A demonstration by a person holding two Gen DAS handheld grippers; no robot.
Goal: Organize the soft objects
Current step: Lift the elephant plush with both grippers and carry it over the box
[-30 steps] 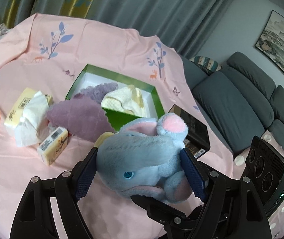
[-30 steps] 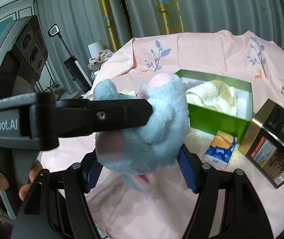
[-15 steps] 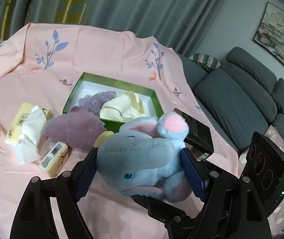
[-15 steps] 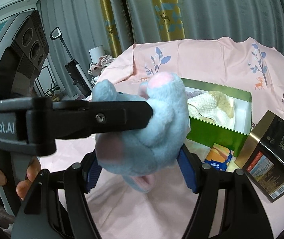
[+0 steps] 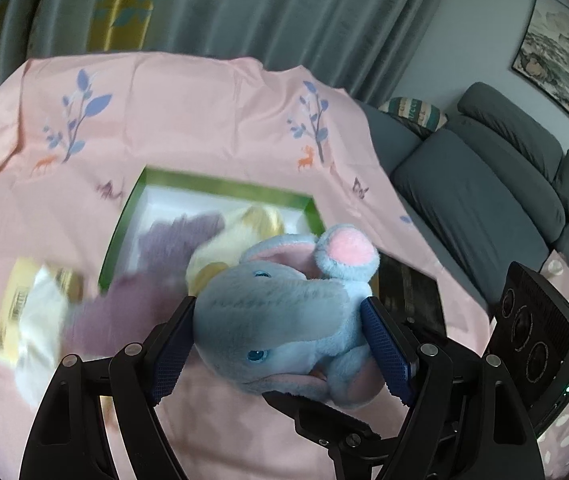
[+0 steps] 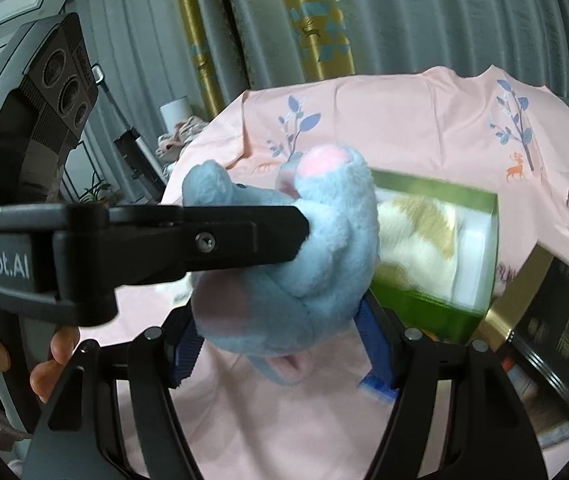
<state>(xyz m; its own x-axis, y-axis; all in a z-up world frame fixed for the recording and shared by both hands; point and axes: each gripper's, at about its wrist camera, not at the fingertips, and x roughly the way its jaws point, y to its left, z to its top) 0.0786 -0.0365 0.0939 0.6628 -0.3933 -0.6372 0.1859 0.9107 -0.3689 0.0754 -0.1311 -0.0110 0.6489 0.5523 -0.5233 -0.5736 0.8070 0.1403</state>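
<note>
Item: 1 blue plush elephant (image 5: 284, 312), held above the pink cloth (image 5: 204, 120), near the green box (image 5: 220, 190). Left gripper (image 5: 280, 340) and right gripper (image 6: 284, 340): both pinching the elephant, pads pressed into its sides.

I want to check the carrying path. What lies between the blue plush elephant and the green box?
In the left wrist view, the cream soft item and a purple one lie between the elephant and the green box, blurred.
</note>
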